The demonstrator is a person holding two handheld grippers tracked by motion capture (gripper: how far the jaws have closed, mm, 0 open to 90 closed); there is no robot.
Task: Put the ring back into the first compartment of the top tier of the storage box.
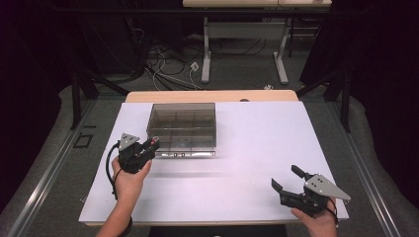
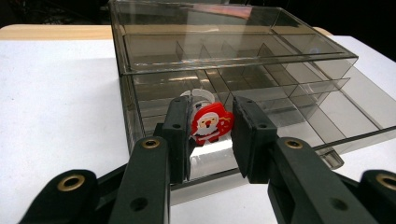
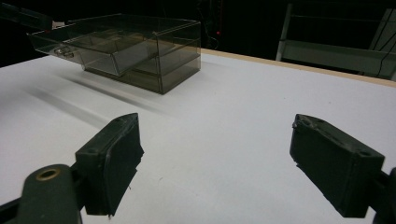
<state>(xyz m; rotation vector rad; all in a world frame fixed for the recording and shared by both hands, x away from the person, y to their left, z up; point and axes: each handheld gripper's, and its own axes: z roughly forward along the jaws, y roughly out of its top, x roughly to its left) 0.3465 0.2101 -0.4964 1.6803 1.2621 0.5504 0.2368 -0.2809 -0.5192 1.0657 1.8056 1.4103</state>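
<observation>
- One smoky clear plastic organiser box (image 1: 183, 129), rectangular, split by thin dividers into compartments, near the far edge of the white matte surface (image 1: 257, 148), left of middle.
- One small glossy red Santa figure (image 2: 211, 123), clamped between the left gripper (image 2: 211, 130) jaws at the box's near wall.
- One right gripper (image 3: 215, 158) near the front right corner, black blocky jaws wide apart.

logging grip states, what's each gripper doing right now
Left gripper: shut on the Santa ring, at the clear divided box.
Right gripper: open, holding nothing.
</observation>
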